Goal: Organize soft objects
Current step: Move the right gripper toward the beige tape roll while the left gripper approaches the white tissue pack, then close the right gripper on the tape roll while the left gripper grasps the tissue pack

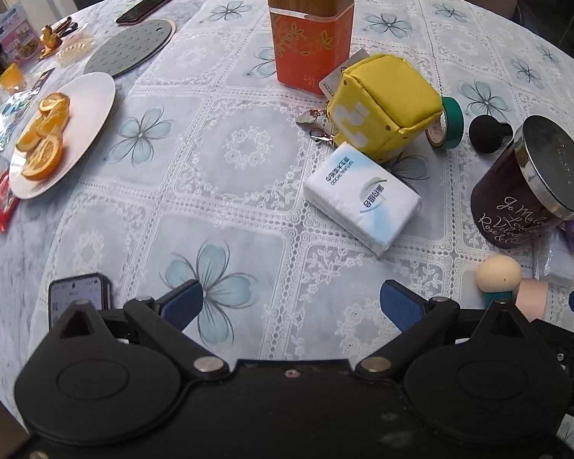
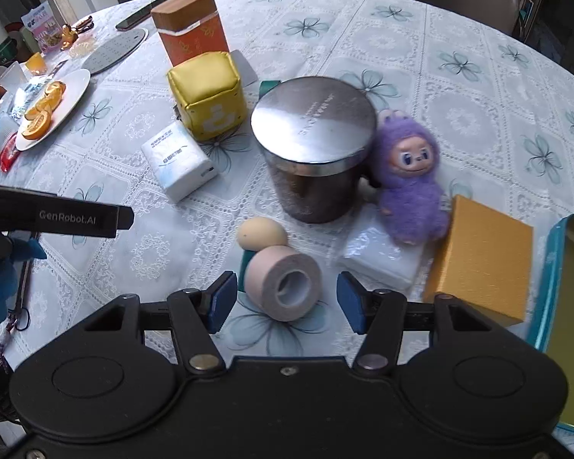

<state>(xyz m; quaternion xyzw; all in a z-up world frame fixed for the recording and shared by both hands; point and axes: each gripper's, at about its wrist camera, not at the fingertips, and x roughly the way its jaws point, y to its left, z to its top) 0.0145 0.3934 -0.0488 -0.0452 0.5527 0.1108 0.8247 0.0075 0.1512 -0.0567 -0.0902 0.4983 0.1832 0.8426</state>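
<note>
A yellow soft cube [image 1: 386, 111] [image 2: 206, 93] sits mid-table with a white tissue pack [image 1: 361, 197] [image 2: 178, 158] in front of it. A purple plush doll [image 2: 409, 176] leans beside a dark lidded jar [image 2: 313, 149] [image 1: 532, 183]. A clear-wrapped white pack [image 2: 382, 256] lies under the doll. A pink tape roll [image 2: 285, 283] lies between the fingers of my right gripper [image 2: 287, 302], which is open. My left gripper [image 1: 291, 302] is open and empty, above bare tablecloth, short of the tissue pack.
An orange tin with a wooden lid [image 1: 312, 26] stands behind the cube. A plate of orange slices [image 1: 63, 134] is at left. A phone [image 1: 78, 296] lies by my left gripper. A gold box [image 2: 482, 260] and teal tin [image 2: 566, 306] are at right. A beige egg-shaped sponge [image 2: 262, 233] stands near the tape roll.
</note>
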